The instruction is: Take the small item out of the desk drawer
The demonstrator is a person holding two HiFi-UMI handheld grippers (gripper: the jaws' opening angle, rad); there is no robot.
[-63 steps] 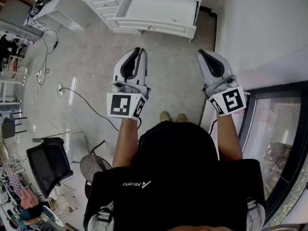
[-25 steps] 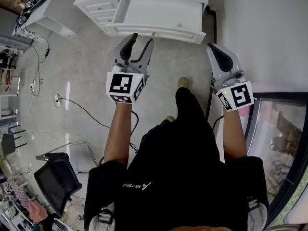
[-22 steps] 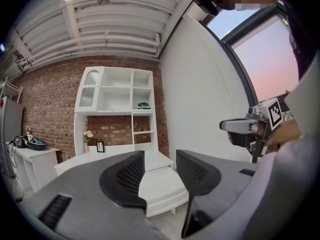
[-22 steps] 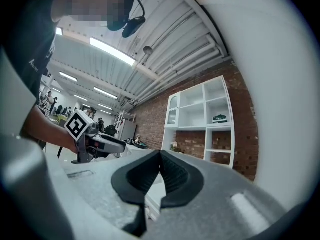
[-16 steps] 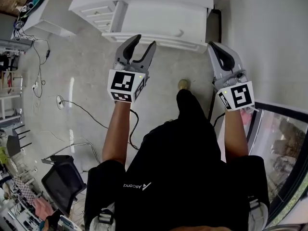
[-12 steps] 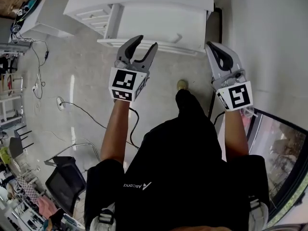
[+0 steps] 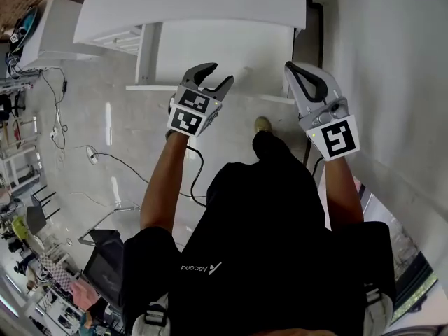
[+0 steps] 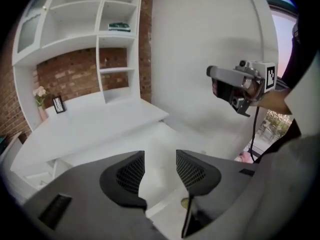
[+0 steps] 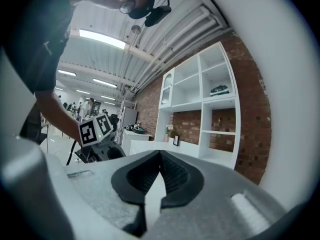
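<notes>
White desk (image 7: 196,5) ahead — shelves (image 8: 116,33), brick wall (image 8: 67,71) behind

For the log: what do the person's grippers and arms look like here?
Both the left gripper and right gripper are light grey plastic with black-lined curved tongs, textured inside. Each carries a white cube of black square markers. A black cable trails from the left one. The person wears a black short-sleeved shirt; forearms bare.
</notes>
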